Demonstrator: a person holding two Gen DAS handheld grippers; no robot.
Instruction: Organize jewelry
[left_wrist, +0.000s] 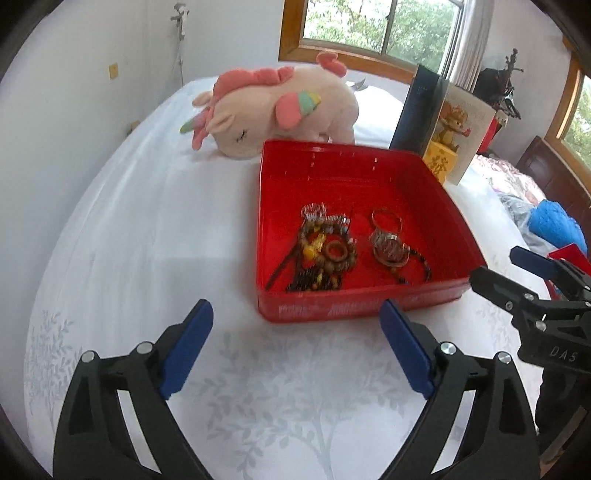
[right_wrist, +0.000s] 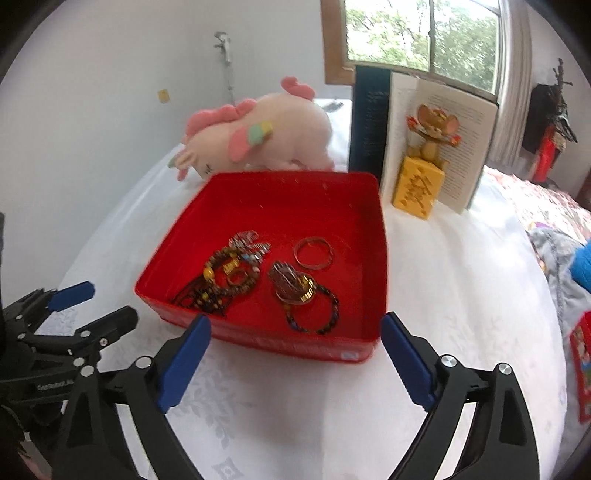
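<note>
A red open box (left_wrist: 436, 192) (right_wrist: 373, 221) sits on the white bedspread. Inside lie a tangle of wooden bead bracelets (left_wrist: 321, 254) (right_wrist: 221, 280), a silver bangle (left_wrist: 386, 219) (right_wrist: 313, 253), a gold and silver piece (left_wrist: 388, 249) (right_wrist: 293, 286) and a dark bead bracelet (right_wrist: 314, 314). My left gripper (left_wrist: 295, 343) is open and empty, just in front of the box. My right gripper (right_wrist: 295, 354) is open and empty at the box's near edge. Each gripper shows in the other's view, the right (left_wrist: 496, 271) and the left (right_wrist: 92, 302).
A pink plush unicorn (left_wrist: 273, 107) (right_wrist: 258, 140) lies behind the box. An open book (left_wrist: 439, 122) (right_wrist: 436, 140) stands upright with a mouse figurine on a yellow block (right_wrist: 421, 181) before it. Blue cloth (left_wrist: 554, 221) and a red object (right_wrist: 581, 369) lie at the right.
</note>
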